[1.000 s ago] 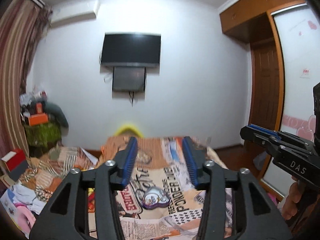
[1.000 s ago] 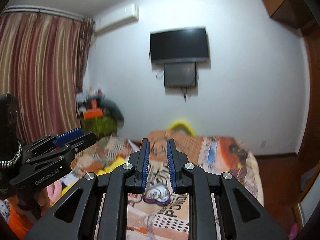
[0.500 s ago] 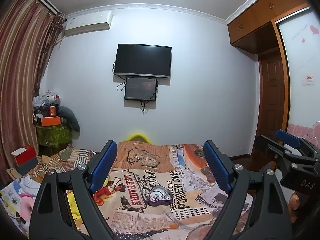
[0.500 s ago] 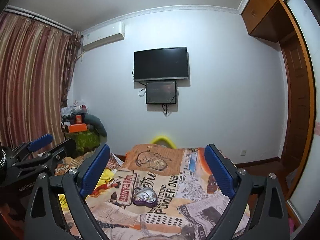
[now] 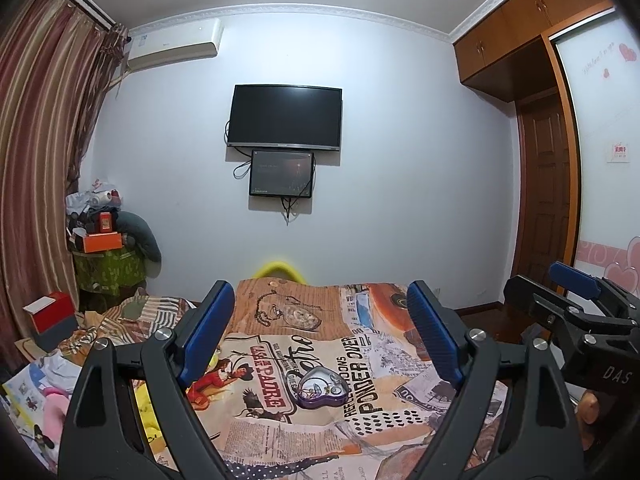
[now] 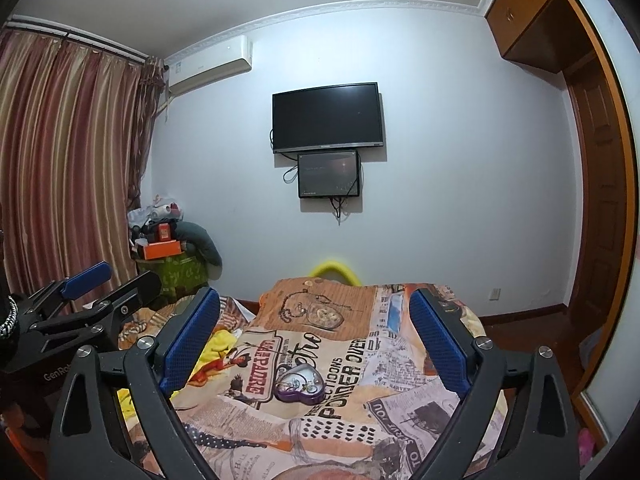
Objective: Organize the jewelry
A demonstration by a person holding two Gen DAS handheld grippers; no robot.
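A purple heart-shaped jewelry box [image 5: 322, 390] lies on the printed bedspread [image 5: 280, 320], with small jewelry pieces visible inside it. It also shows in the right wrist view as the same heart box [image 6: 299, 384]. My left gripper [image 5: 319, 296] hovers above and short of the box, jaws wide open and nothing between the blue pads. My right gripper [image 6: 314, 300] is likewise open and empty, a little back from the box. Each gripper appears in the other's view: the right gripper [image 5: 548, 286] at the right edge, the left gripper [image 6: 114, 282] at the left edge.
The bedspread [image 6: 400, 380] covers a bed running toward a white wall with a TV [image 5: 285, 118]. A yellow object [image 5: 278, 270] peeks over the far end. Clothes, a red box [image 5: 50, 312] and a piled stand [image 5: 108, 248] crowd the left; a wardrobe [image 5: 600, 160] stands right.
Both grippers went from narrow to wide open, the right one from nearly shut. Both views tipped down slightly, so more bedspread shows in front of the box.
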